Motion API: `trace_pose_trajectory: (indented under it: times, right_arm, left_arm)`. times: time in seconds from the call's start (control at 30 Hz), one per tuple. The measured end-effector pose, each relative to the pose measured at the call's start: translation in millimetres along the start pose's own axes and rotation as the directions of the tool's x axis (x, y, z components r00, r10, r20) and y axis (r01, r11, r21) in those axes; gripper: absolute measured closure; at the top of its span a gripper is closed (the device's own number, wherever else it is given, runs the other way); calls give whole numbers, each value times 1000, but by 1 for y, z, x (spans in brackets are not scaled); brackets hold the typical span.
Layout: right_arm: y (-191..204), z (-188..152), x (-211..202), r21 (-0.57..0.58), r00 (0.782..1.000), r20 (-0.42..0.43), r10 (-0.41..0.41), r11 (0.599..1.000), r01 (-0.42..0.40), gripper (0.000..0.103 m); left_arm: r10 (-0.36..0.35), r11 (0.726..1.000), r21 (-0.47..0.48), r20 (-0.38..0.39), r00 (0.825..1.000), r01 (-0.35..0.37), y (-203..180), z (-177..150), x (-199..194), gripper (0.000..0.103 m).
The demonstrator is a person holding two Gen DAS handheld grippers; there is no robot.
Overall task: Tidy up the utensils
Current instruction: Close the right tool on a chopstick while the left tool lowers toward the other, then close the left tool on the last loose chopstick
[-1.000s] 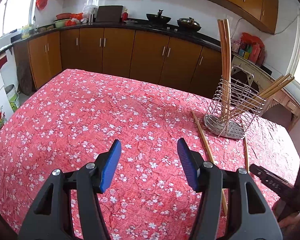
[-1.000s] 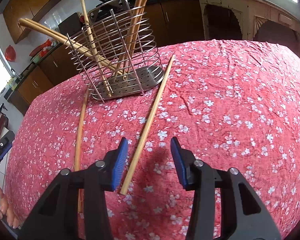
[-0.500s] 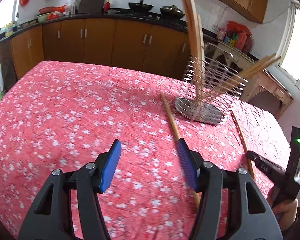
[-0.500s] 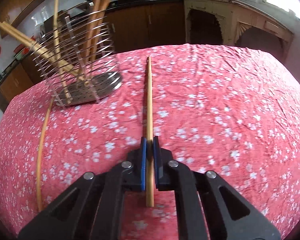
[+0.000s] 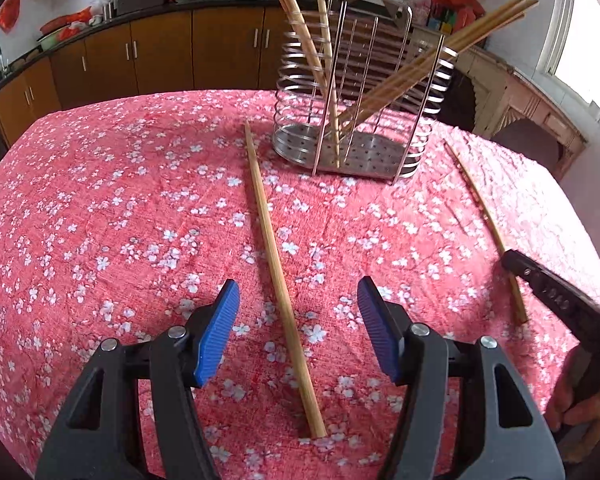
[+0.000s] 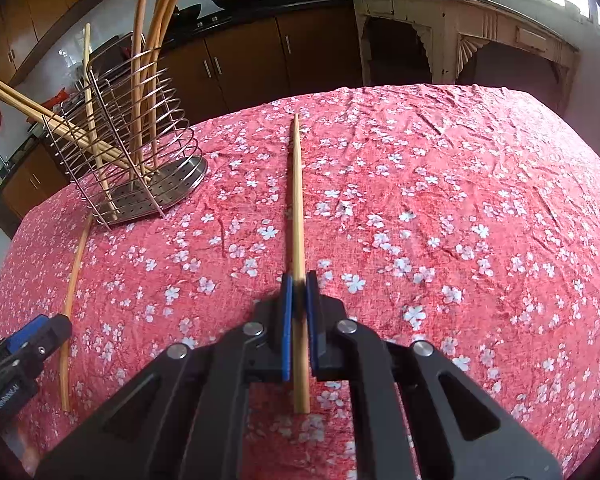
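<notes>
Between the open jaws of my left gripper (image 5: pixel 298 320) a wooden chopstick (image 5: pixel 272 264) lies on the red flowered cloth, and neither blue pad touches it. My right gripper (image 6: pixel 299 296) is shut on a second chopstick (image 6: pixel 297 200), which points straight ahead over the cloth. In the left wrist view that chopstick (image 5: pixel 482 216) lies to the right, with the right gripper (image 5: pixel 514 264) at its near end. A wire utensil holder (image 5: pixel 352 152) (image 6: pixel 140 184) stands on the table with several chopsticks leaning in it. The left gripper (image 6: pixel 40 332) shows beside the first chopstick (image 6: pixel 74 280).
The table's red cloth (image 6: pixel 460 220) falls away at the far and right edges. Brown kitchen cabinets (image 5: pixel 160 52) run behind the table, and a pale wooden sideboard (image 6: pixel 460 32) stands at the back right. A person's hand (image 5: pixel 576 412) holds the right gripper's handle.
My left gripper swung right and down toward the holder, so the chopstick now lies between its jaws. My right gripper closed on its chopstick and has held it since.
</notes>
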State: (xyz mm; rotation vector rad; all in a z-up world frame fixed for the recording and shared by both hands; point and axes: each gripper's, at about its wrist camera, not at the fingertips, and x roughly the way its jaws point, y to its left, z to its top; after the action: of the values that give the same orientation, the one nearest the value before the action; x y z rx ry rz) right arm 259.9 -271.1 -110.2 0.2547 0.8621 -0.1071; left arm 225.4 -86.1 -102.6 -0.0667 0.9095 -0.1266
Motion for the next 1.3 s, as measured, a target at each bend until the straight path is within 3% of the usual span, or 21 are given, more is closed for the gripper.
trace_pose_trajectory:
  times: [0.07, 0.17, 0.23, 0.6, 0.77, 0.93, 1.2, 1.3]
  right_arm:
    - [0, 0, 0, 1, 1000, 0, 2, 1000, -2, 95]
    - [-1, 1, 1, -6, 1000, 0, -5, 1000, 5, 95]
    - [0, 0, 1, -13, 1000, 0, -12, 1000, 12, 95]
    - [15, 2, 3, -50, 1000, -7, 15, 999, -15, 95]
    - [10, 1, 1, -48, 999, -12, 37, 998, -38, 95]
    - [3, -3, -2, -31, 997, -15, 69, 997, -70, 95]
    - [4, -5, -4, -41, 998, -15, 57, 997, -58, 95]
    - [12, -9, -7, -78, 999, -18, 31, 996, -32, 95]
  left_arm:
    - [34, 999, 17, 9, 999, -34, -3, -2, 4, 49]
    - [57, 997, 47, 20, 998, -58, -5, -2, 6, 72]
    - [59, 997, 38, 17, 998, -60, 1, 1, 8, 94]
    - [17, 1000, 5, -9, 1000, -17, 69, 21, 14, 96]
    - [-33, 999, -6, -18, 999, 33, 76, 22, 11, 94]
    - [-44, 998, 43, 11, 999, 43, 67, 14, 6, 81]
    - [-76, 997, 20, 11, 997, 76, 66, 15, 8, 81]
    - [-56, 997, 55, 6, 998, 56, 65, 8, 0, 81]
